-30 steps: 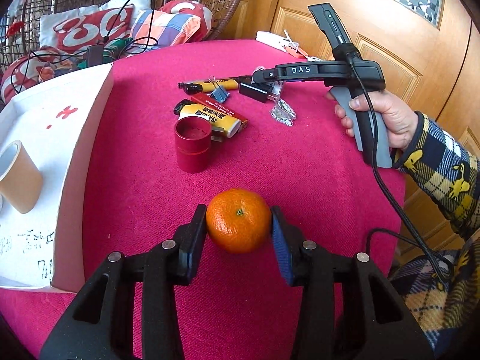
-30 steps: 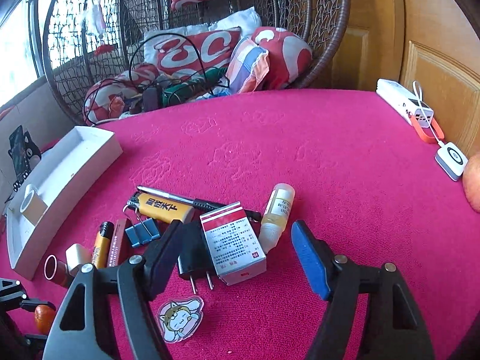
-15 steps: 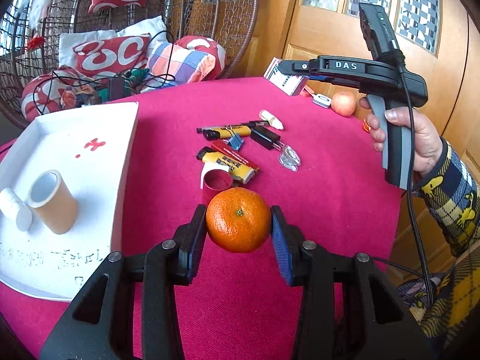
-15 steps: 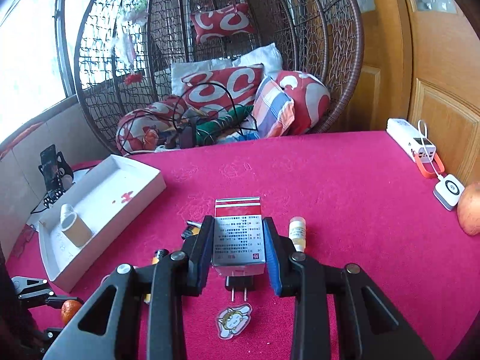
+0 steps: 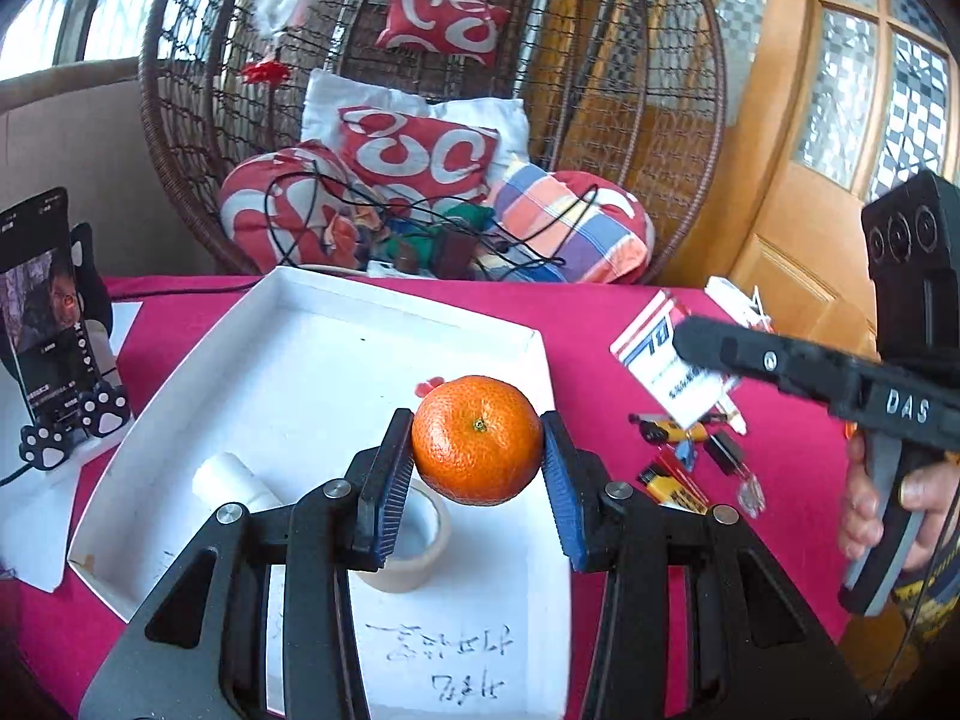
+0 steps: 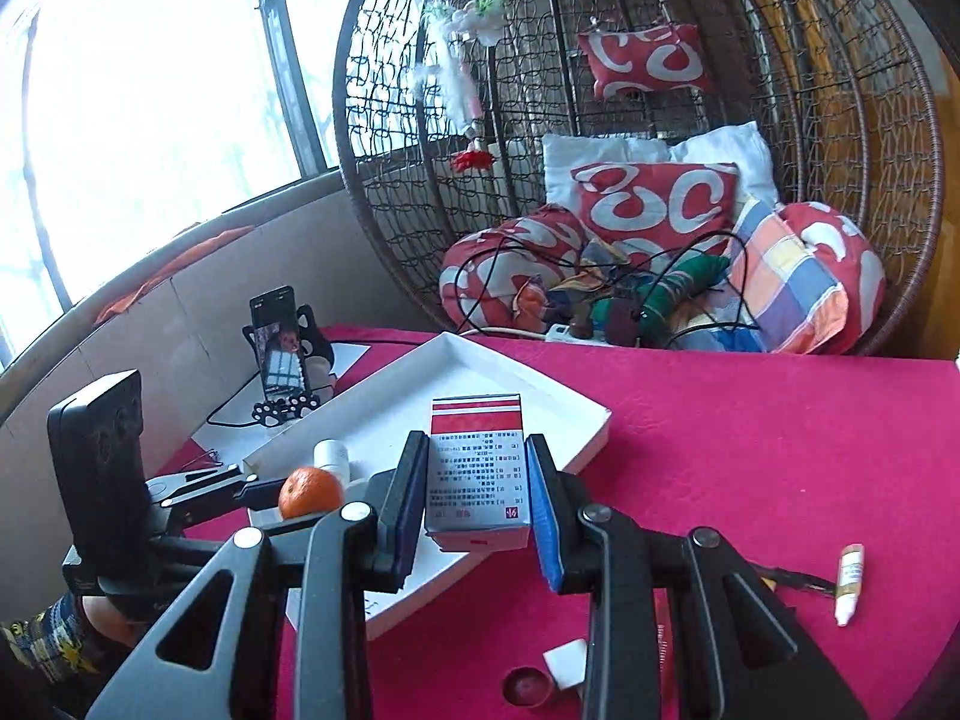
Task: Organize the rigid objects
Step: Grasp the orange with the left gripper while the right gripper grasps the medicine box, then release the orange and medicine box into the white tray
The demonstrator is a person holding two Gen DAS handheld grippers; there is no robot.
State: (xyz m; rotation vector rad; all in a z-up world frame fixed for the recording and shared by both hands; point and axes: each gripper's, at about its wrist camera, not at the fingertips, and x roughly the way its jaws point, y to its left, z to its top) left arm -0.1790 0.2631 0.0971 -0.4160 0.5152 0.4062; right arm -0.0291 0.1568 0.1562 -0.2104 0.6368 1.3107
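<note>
Left gripper clamping tangerine over white tray, right gripper squeezing medicine box, only right view showing dropper bottle lower right, pink tablecloth, wicker chair behind.

Tangerine: round, orange, stem end facing camera, clamped above white tray. Medicine box: red-and-white carton, printed face up, clamped above tray edge. Tray: white, shallow, on bench, holding tape roll and white bottle.

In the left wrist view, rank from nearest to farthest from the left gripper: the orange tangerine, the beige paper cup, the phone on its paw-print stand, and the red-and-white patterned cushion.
1. Orange tangerine: clamped between the left gripper jaws.
2. Beige paper cup: just below, in the white tray.
3. Phone on its paw-print stand: far left, off the tray.
4. Red-and-white patterned cushion: behind the table, in the wicker chair.
</note>
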